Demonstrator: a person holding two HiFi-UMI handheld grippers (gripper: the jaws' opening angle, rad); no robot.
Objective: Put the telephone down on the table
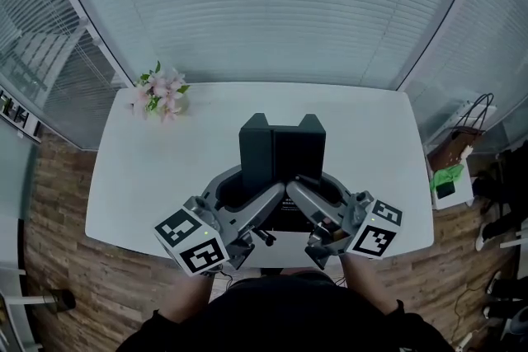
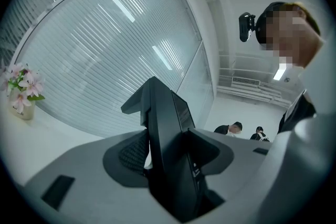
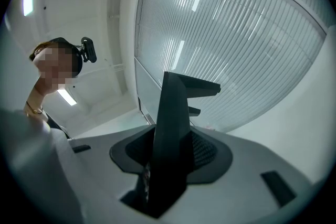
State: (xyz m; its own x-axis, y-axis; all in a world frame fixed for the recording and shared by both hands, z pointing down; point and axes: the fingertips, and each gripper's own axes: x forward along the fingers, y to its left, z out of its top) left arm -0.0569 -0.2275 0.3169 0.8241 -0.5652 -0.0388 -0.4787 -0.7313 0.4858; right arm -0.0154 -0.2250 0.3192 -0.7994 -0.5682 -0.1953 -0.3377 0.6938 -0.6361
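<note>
I hold the phone upright between both grippers, over the near middle of the tabletop. My left gripper takes it from the left and my right gripper takes it from the right. In both gripper views the fingers are clamped on the dark body, with the ribbed pads pressed against its sides and no gap showing. The flowers stand at the far left corner, well apart from the phone, and nothing else lies on the white surface around it.

I judge this to be the setting-down step. The phone is low over the tabletop and my grippers point roughly level. I cannot tell whether its base already touches, because the body and my fingers hide the underside in every view.

The next move calls for both hands to sink together at the same pace, so the base meets the tabletop flat rather than on one edge. Only once the phone bears its own weight should I ease both pairs of fingers apart. Then I should draw them away, one to the left and one to the right, without dragging the phone. If one side lets go first, the other would likely tip or twist it.
</note>
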